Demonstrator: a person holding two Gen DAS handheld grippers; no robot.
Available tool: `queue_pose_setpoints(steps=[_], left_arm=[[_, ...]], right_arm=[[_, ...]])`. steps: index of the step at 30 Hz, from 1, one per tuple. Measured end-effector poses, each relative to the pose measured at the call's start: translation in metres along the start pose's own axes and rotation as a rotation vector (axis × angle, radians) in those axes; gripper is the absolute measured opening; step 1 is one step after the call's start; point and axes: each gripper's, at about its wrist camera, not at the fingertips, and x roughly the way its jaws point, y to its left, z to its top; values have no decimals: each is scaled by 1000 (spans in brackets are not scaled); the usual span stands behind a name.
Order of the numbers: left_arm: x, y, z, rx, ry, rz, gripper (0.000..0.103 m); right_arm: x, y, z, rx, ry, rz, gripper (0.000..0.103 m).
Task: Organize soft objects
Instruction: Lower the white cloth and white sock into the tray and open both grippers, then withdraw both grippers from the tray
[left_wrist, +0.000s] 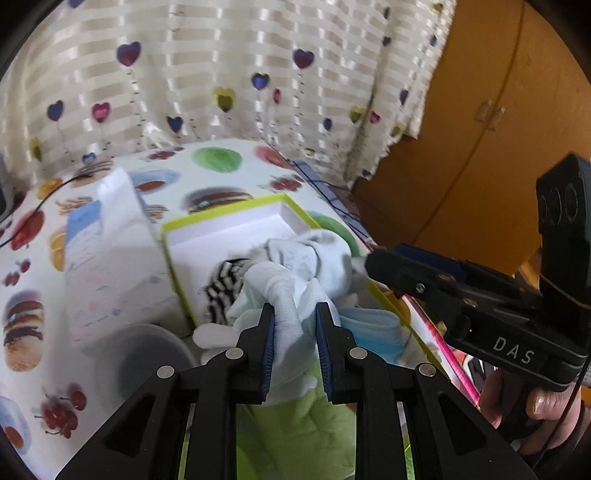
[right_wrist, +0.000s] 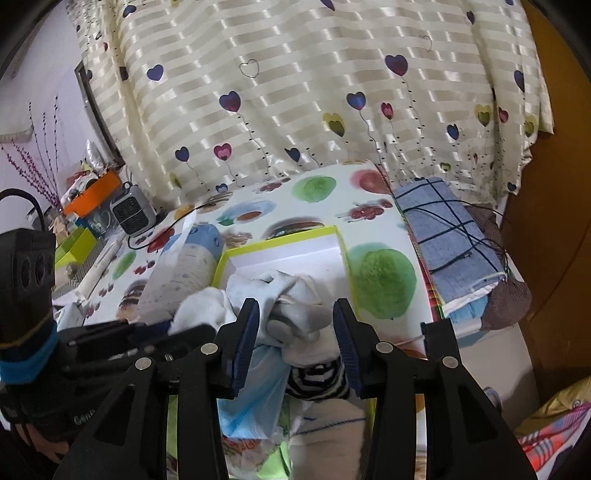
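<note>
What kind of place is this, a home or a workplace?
Probably a home room: a heart-print curtain hangs behind a table with a food-print cover, a wooden cupboard stands beside it, and a small heater sits at the edge.

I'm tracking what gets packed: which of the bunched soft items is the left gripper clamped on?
The left gripper pinches the white cloth, not the black-and-white striped piece or blue cloth beside it.

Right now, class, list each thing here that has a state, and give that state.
Box: open, lid off, part filled.
White cloth: bunched, pinched in the left claw.
Right claw: open over grey-white socks.
Striped sock: crumpled in the box.
Blue checked cloth: folded, lying beside the box.
</note>
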Motion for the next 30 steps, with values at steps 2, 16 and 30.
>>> queue_pose_setpoints(steps=[2,16,30], left_arm=[[3,-2,0,5,5,-12,24],[-20,-1,-2,21,-51,14,45],[-57,-10,-22,42,-99,66,45]], right_arm=[[-1,-1,-1,3,-1,1,43],[-20,8,-8,-10,-24,-12,43],[-48,31,-27,-42,-30,-45,43]])
